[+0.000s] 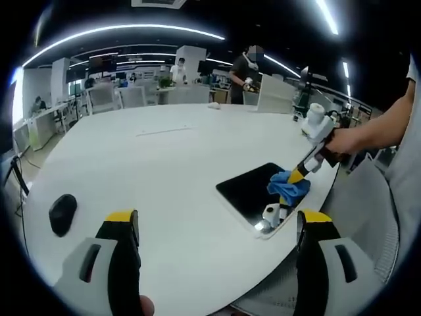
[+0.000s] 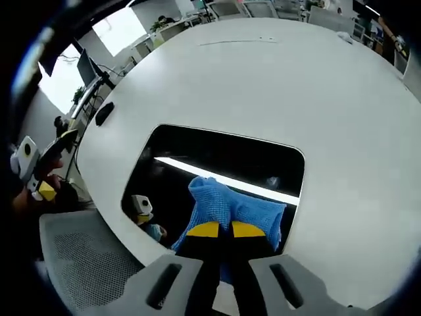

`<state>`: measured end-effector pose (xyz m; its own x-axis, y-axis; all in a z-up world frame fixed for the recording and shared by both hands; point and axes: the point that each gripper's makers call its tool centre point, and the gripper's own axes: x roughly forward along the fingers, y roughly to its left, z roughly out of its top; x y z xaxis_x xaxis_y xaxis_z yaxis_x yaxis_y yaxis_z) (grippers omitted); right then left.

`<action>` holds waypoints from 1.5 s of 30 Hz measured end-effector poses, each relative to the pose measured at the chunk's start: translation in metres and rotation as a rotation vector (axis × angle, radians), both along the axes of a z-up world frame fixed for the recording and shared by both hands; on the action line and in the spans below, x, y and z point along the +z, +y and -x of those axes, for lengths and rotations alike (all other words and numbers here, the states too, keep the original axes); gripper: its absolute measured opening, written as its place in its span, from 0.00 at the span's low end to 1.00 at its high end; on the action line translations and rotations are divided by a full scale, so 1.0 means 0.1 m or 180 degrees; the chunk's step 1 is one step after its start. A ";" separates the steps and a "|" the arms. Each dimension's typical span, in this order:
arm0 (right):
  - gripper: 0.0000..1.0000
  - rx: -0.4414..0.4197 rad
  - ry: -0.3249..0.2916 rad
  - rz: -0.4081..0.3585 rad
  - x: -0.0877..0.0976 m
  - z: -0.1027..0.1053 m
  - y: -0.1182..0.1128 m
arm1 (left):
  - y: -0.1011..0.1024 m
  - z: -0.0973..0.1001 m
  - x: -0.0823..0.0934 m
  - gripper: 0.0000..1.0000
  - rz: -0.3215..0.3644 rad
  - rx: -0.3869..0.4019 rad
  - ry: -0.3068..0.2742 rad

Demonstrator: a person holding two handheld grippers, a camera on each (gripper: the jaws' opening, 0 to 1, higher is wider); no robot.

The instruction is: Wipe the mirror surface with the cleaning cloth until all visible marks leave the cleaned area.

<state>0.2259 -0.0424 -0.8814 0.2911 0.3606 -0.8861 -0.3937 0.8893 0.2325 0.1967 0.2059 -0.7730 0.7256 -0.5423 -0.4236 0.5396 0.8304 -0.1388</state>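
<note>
One blue cleaning cloth [image 2: 230, 210] is pinched in the closed right gripper [image 2: 220, 230] fingers upon one dark rectangular mirror [image 2: 217, 164] on the white tabletop [image 2: 296, 85]; the left gripper [image 1: 217, 227] fingers are held wide apart, empty.

Blue cloth [image 2: 231, 209] partly hidden beneath right gripper [image 2: 225, 230] at 6 o'clock (mirror [image 2: 217, 155] marks too small to tell).

The mirror [image 2: 223, 164] lies flat on the table [image 2: 276, 85] at its near edge. The cloth [image 2: 230, 207] rests on the mirror, clamped by the right gripper [image 2: 225, 229].
</note>
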 end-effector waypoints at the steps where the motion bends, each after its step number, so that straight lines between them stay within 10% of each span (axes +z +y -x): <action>1: 0.00 0.0000 0.0006 -0.0014 0.00 0.01 0.00 | 0.00 0.00 0.00 0.99 -0.0004 0.0007 -0.0010; 45: 0.00 0.0198 0.0279 -0.0149 0.00 0.42 0.04 | -0.09 -0.15 -0.15 0.99 -0.0144 0.0003 -0.0033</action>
<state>0.1843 -0.0386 -0.8809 0.1891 0.4170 -0.8890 -0.4242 0.8512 0.3090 0.2118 0.1968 -0.7876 0.7307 -0.5220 -0.4400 0.5400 0.8363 -0.0955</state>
